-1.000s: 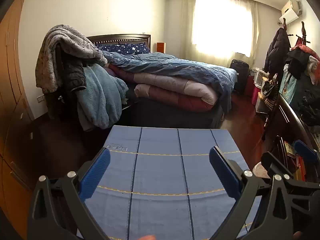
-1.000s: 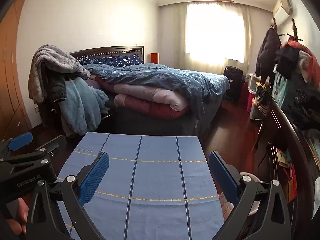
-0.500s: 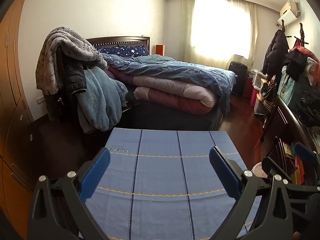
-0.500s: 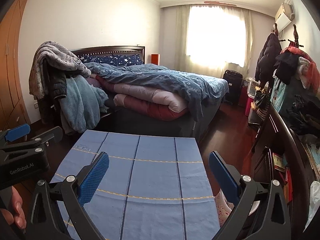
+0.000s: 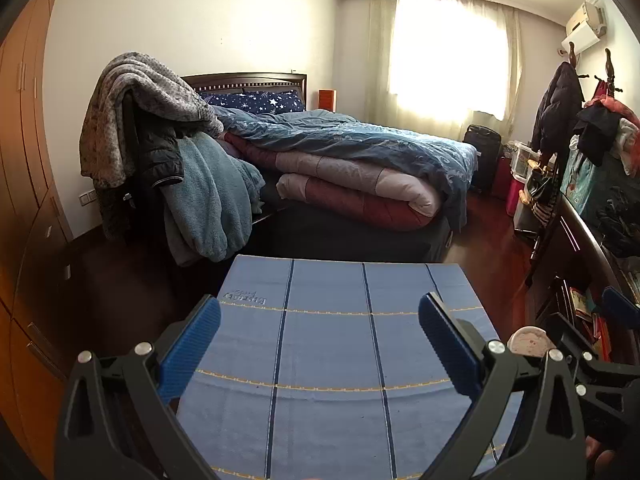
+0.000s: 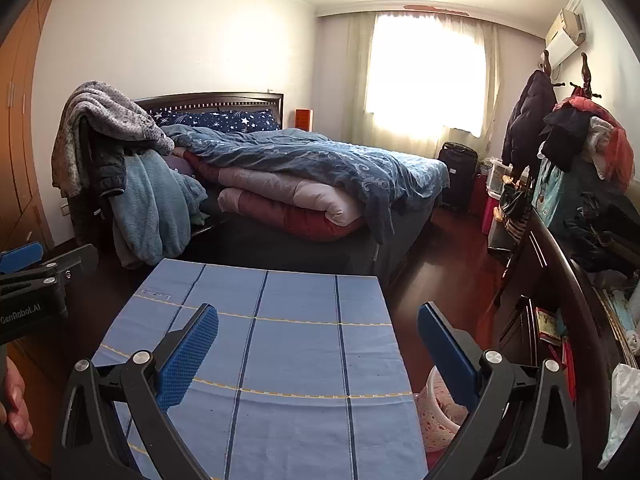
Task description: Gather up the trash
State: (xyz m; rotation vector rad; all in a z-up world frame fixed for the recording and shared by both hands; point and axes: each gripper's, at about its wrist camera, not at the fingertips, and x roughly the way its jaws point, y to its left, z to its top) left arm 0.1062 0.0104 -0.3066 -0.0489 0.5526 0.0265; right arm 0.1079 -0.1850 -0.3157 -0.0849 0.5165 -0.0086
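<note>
one blue cloth (image 5: 332, 344) | one bed (image 5: 360, 168) | two tools, left (image 5: 320, 332), right (image 6: 318, 332), both agape

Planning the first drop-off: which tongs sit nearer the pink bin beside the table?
Right, probably. The pink bin sits directly under the right tongs at the table's right edge; from the left tongs it lies farther off. Both are open, holding nothing.

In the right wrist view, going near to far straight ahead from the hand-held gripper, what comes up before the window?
right hand-held gripper → blue cloth with dark stripes → folded pink and red quilt at the bed's near edge → rumpled blue duvet → curtained window.
</note>
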